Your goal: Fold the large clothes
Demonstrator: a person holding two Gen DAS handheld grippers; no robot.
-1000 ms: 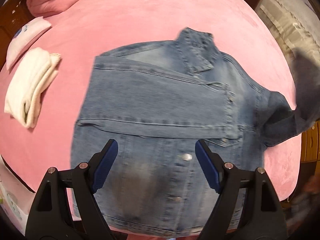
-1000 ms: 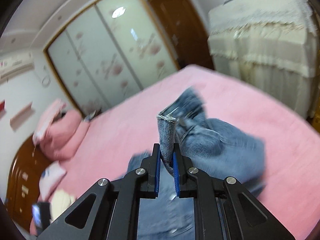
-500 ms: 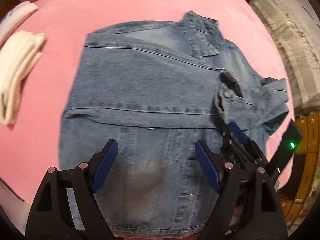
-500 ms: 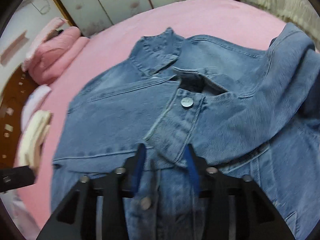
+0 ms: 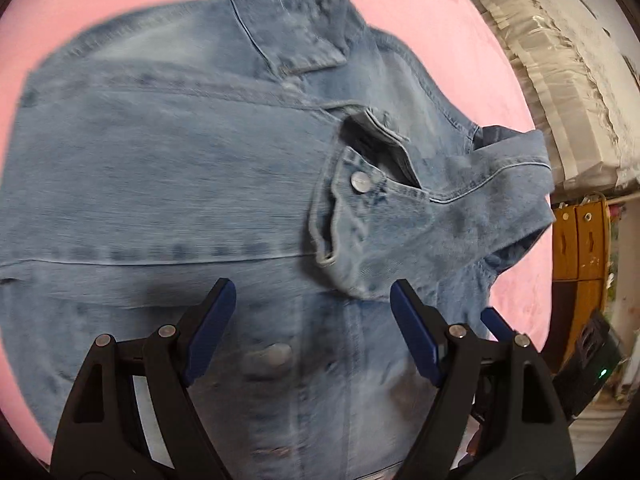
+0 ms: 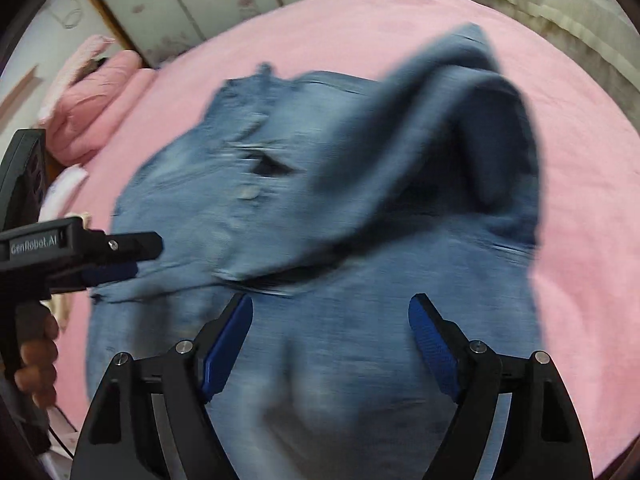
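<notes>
Both claws hang over the denim jacket on the pink bed: our left gripper wide, our right gripper opening, nothing between. Toward two o'clock the folded sleeve bulges; it may spring back unless we flatten it.

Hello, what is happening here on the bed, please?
A person is folding a blue denim jacket that lies spread on a pink bedcover, using a handheld two-finger gripper in each hand. Its sleeve lies folded across the front, cuff toward the middle. The right gripper has its jaws opening with nothing between them. The left gripper hangs open above the lower front.
</notes>
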